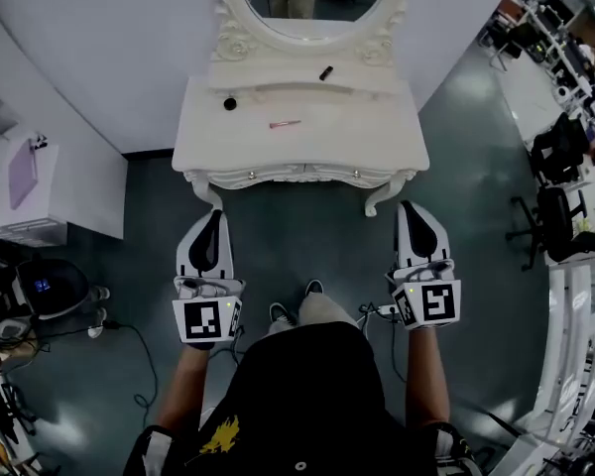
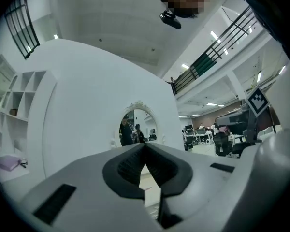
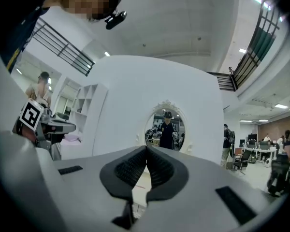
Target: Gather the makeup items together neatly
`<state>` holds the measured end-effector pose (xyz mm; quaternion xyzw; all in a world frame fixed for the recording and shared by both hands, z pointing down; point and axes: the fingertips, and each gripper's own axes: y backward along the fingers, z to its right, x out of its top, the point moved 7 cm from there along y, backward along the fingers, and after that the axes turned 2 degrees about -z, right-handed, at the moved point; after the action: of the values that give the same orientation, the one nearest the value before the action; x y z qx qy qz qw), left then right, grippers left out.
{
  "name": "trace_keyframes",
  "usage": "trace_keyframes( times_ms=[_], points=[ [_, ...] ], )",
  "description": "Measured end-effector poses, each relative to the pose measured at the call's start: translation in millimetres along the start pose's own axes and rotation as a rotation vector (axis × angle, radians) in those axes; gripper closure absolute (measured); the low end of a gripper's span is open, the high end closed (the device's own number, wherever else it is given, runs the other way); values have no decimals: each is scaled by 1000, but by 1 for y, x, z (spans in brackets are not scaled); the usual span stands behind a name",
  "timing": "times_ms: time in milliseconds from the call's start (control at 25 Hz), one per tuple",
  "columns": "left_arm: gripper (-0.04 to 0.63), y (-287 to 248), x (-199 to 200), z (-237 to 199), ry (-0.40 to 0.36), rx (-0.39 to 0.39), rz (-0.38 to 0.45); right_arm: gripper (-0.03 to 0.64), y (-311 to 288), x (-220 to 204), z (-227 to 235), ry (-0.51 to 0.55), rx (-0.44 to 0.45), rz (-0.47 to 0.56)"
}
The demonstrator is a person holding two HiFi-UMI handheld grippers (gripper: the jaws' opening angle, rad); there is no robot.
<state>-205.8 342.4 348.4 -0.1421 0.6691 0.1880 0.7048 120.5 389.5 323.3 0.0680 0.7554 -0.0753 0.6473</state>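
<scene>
A white dressing table with an oval mirror stands ahead of me. On it lie a small round dark compact at the left, a thin pink stick in the middle, and a short black tube on the raised shelf near the mirror. My left gripper and right gripper hover over the floor in front of the table, level, both shut and empty. In the left gripper view the jaws meet at the tips; the right gripper looks the same.
The table's curved legs face me. A low white cabinet stands at the left, with a dark device and cables on the floor. Office chairs and white shelving stand at the right. My shoes show between the grippers.
</scene>
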Motion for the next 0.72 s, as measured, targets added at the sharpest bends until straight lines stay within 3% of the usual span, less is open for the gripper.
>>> trace_keyframes(
  times_ms=[160,360,480,600,720],
  points=[
    [583,0,2,-2,-5,-25,-5,601,7,4,1,-105,61,50],
    [583,-12,10,-6,12,-28,6,600,6,17,7,-91,133,76],
    [583,-6,13,-5,10,19,22,598,21,18,8,-93,134,100],
    [583,2,7,2,30,62,-12,589,23,16,20,-98,125,102],
    [582,-9,19,9,-1,30,-4,560,18,17,28,-92,134,100]
  ],
)
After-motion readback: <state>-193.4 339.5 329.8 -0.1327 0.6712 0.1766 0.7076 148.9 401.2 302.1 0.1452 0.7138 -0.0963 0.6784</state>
